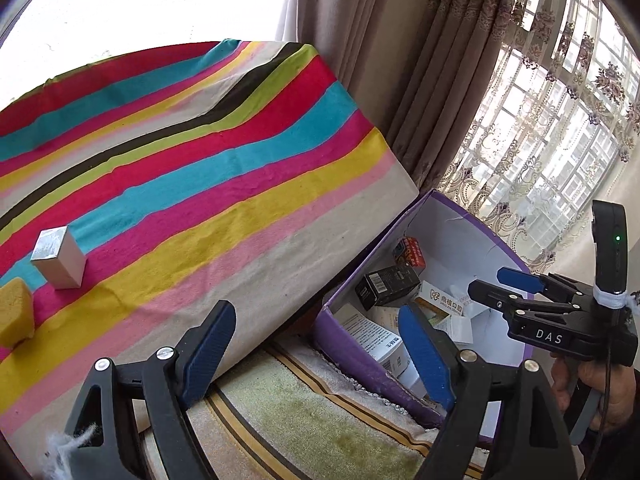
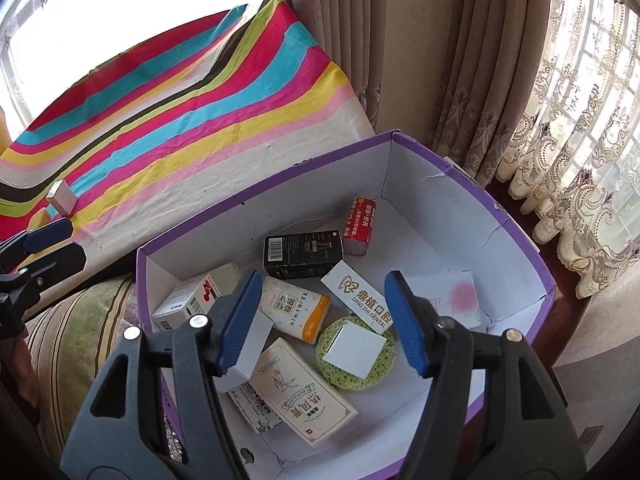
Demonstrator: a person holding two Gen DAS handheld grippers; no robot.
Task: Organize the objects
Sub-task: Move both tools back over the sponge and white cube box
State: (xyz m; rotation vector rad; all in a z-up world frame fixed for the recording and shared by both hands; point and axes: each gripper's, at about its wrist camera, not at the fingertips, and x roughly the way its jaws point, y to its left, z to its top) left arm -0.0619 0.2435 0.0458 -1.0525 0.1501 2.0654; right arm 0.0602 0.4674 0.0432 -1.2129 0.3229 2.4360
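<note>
The right hand-held gripper [image 2: 324, 320] hangs released over the purple box [image 2: 516, 220], its blue pads spread wide with nothing between them; a pale grey block sits against the inner face of its left pad, and I cannot tell whether that is stuck to the pad or lying in the box beneath. Directly below and ahead of it the box holds a jumble: a green sponge [image 2: 352, 368] with a white square card on top, a white dental box [image 2: 360, 296], a black carton [image 2: 303, 254] farther ahead, a red pack [image 2: 360, 226] against the far wall, an orange-edged tissue pack [image 2: 296, 310], and a cream carton [image 2: 306, 396] lying nearest. The left hand-held gripper [image 1: 316, 356] is likewise spread and empty, hovering over the gap between the striped bench [image 1: 200, 168] and the box, which lies just to its right. What remains to be gathered lies ahead and to the left of this gripper: a small white box [image 1: 60, 258] standing upright on the striped cloth, and a yellow sponge [image 1: 14, 312] just nearer beside it. Both are well apart from the right gripper and clearly closer to the left one, so the left hand looks the natural one to reach for them. The white box's long axis stands vertical, so a grasp across its narrow sides would likely suit.
</note>
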